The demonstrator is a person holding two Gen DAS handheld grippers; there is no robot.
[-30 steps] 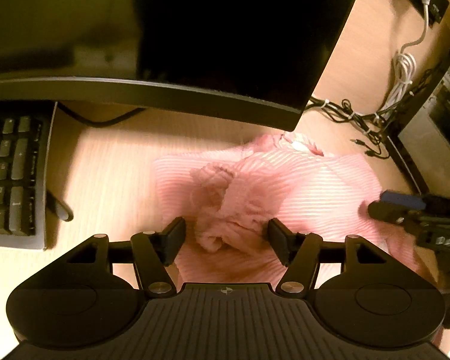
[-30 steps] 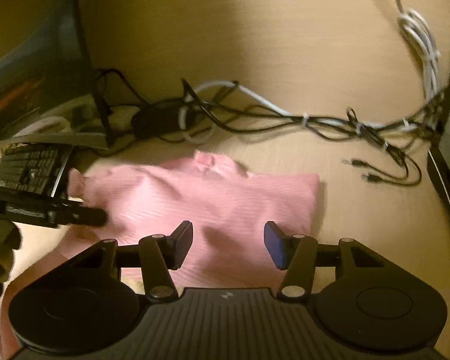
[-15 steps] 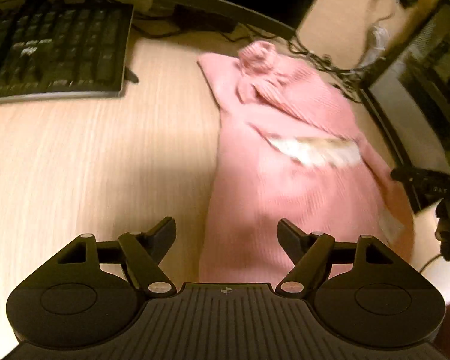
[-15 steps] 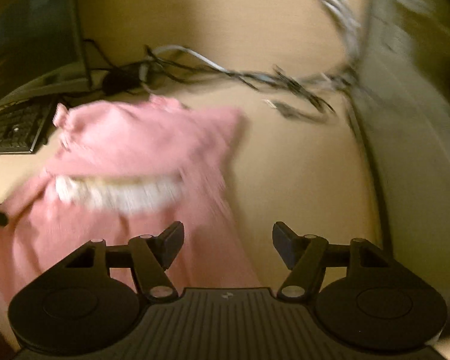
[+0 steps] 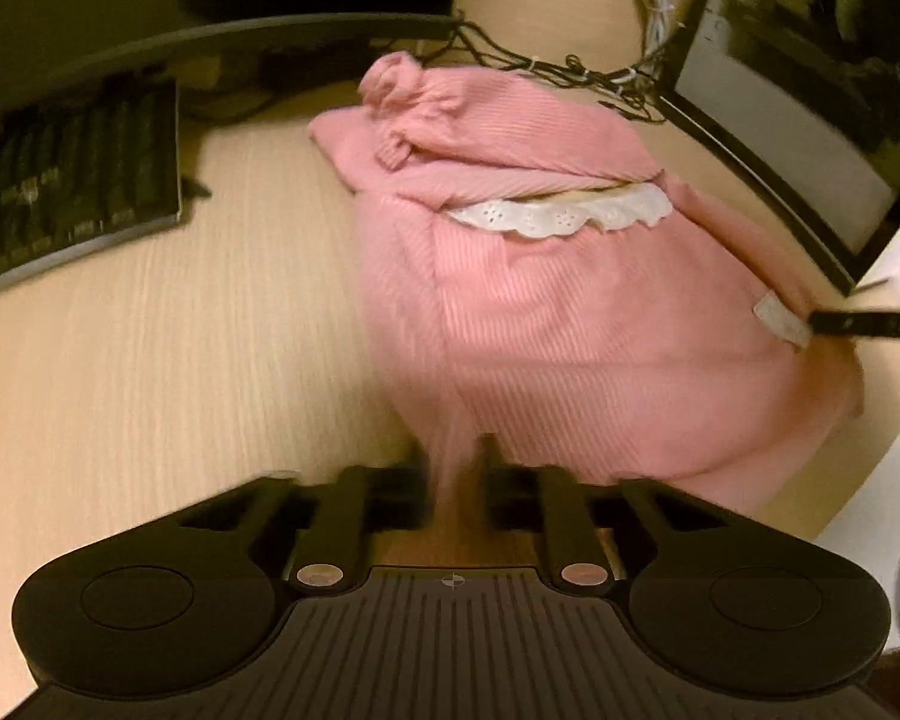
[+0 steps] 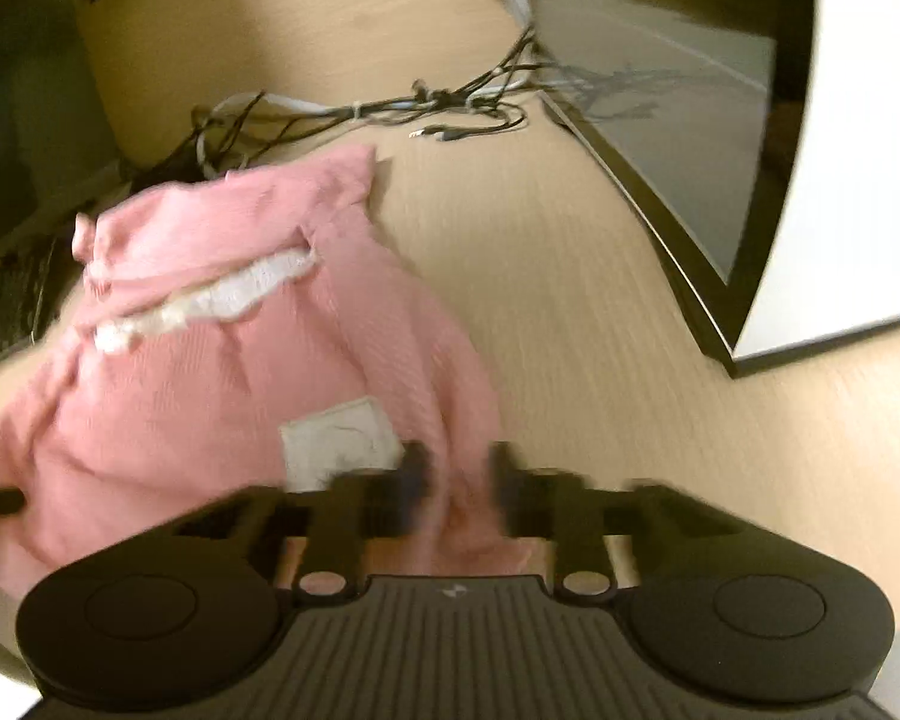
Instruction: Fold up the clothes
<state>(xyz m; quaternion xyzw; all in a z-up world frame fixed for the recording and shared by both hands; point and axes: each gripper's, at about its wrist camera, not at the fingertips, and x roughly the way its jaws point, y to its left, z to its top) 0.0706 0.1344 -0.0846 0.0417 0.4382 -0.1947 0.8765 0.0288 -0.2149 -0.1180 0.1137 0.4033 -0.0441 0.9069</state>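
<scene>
So a second ago both sets of jaws were standing wide apart over the pink ribbed top (image 5: 570,324), which was spread out further up the frame by the monitor. Now they've both pulled toward the bottom of the picture and come together on the near edge of the cloth. Half a second back they were still spread with the fabric just lying between them, so the pinch is brand new.

Left hand-held gripper (image 5: 453,456): the jaws are closing, and there's a fold of pink fabric bunched up between them at the bottom centre of its view. It's blurry, but the cloth clearly runs up out of the gap, so I'd call that a grip on the hem.

Right hand-held gripper (image 6: 456,480): it has closed almost all the way, with a pleat of the top squeezed in the middle. The white care label (image 6: 339,441) sits just to the left of its jaws. You can also spot this one poking in at the right edge of the left view, next to that same label.

The top itself lies on the tabletop (image 5: 150,372), filling the middle of both views, with its white lace trim (image 5: 564,216) showing in the upper half. The keyboard (image 5: 72,180) is at upper left and the cable tangle (image 6: 360,111) beyond the far end.

My read: with both near corners pinched, the next bit is probably lifting that edge and carrying it over toward the lace end to make the fold. Nothing's lifted yet as far as I can tell.
</scene>
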